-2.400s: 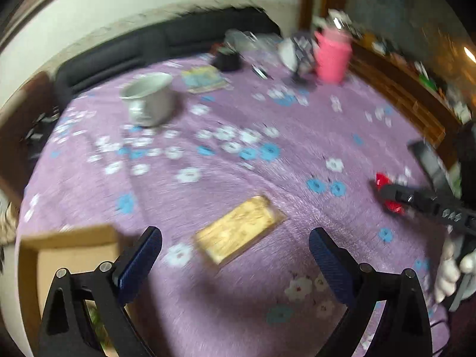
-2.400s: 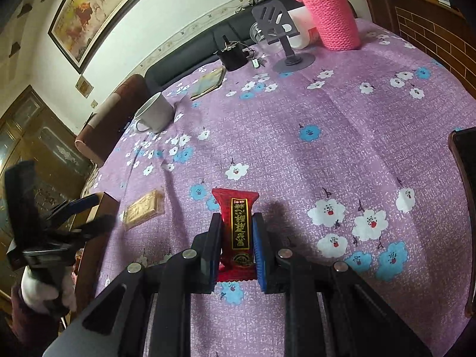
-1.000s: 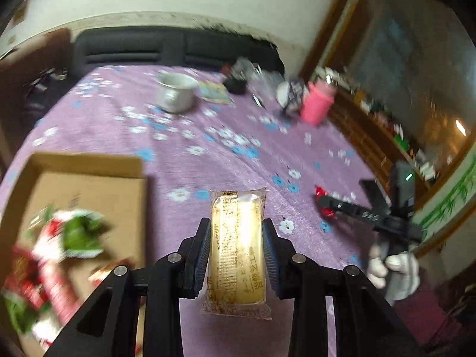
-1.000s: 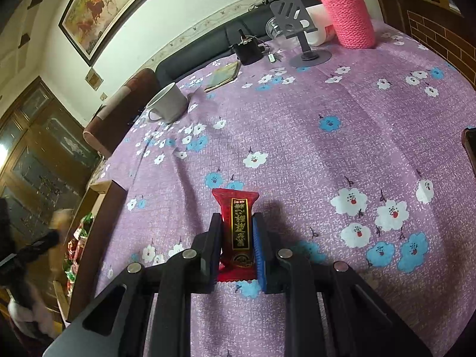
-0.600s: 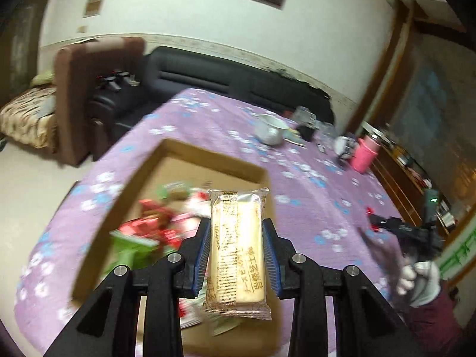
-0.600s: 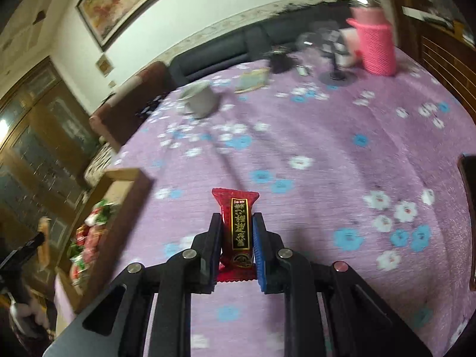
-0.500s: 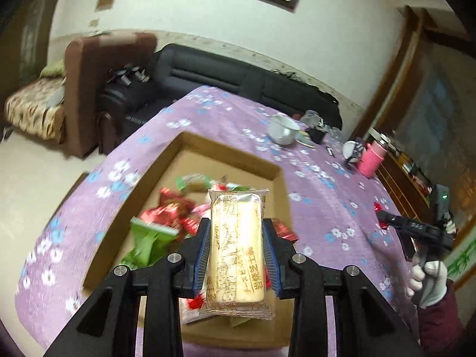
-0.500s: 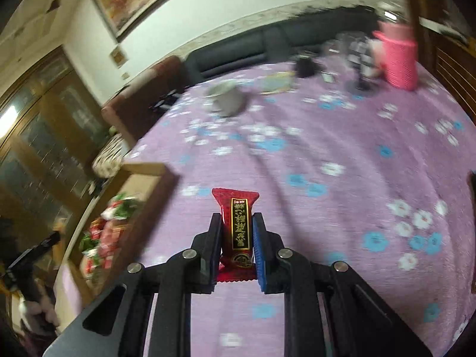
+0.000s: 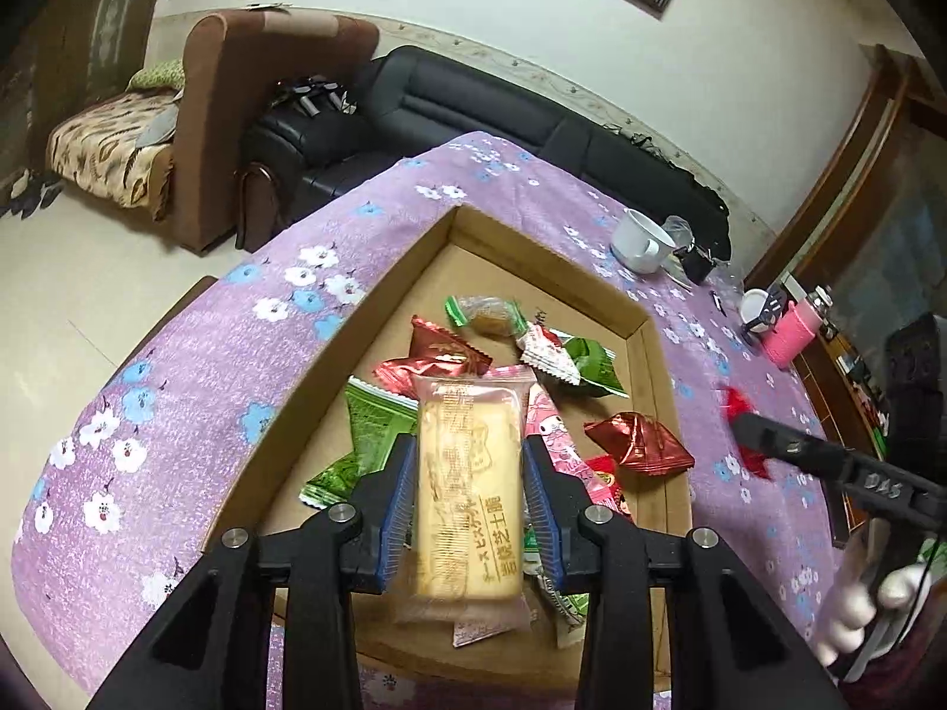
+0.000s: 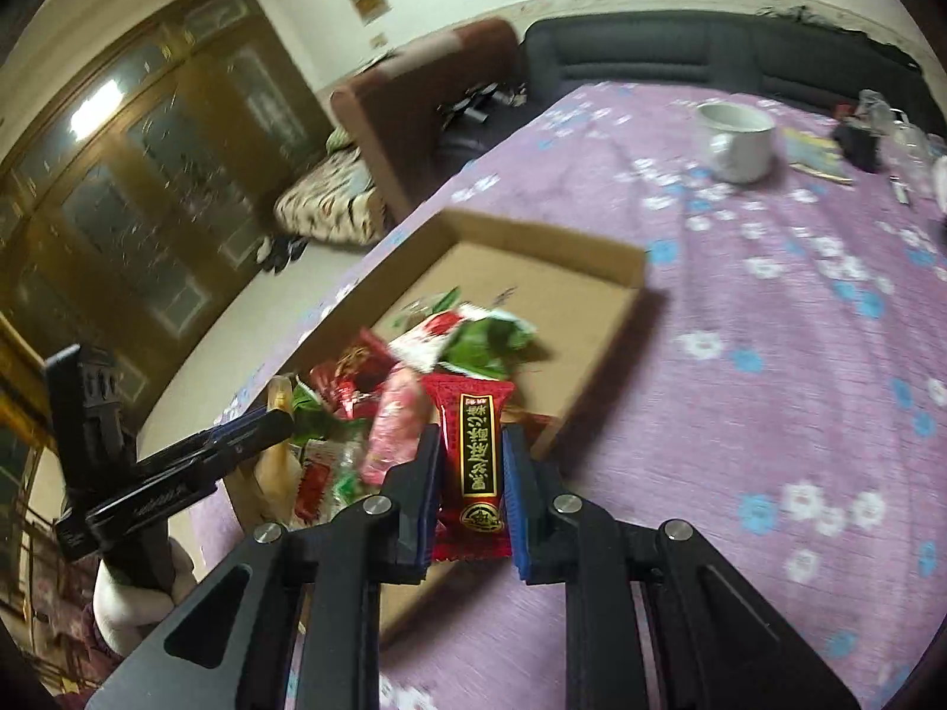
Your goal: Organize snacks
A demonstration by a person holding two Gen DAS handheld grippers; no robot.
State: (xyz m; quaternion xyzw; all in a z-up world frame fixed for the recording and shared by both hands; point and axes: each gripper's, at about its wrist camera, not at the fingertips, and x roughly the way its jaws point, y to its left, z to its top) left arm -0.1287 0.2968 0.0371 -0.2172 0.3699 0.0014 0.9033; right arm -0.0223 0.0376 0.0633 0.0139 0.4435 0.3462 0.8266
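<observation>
Cardboard box (image 9: 648, 355) of wrapped snacks lies below the left gripper (image 9: 470, 503), its jaws opening around a yellow biscuit pack (image 9: 467, 497); the right gripper (image 10: 470, 491) pinches a red snack packet (image 10: 476, 455).

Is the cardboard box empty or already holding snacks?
Holding snacks. The cardboard box has red, green and pink wrapped packets scattered on its floor; its far corner is bare.

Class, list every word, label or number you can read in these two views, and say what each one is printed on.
"岩烧芝士脆", beside a katakana line ending "ビスケット": on the biscuit packet.
"D45": on the side of the right claw.
Gold characters on the black band of the red snack: too blurred to read.
Print on the loose packets in the cardboard box: too small to read.
</observation>
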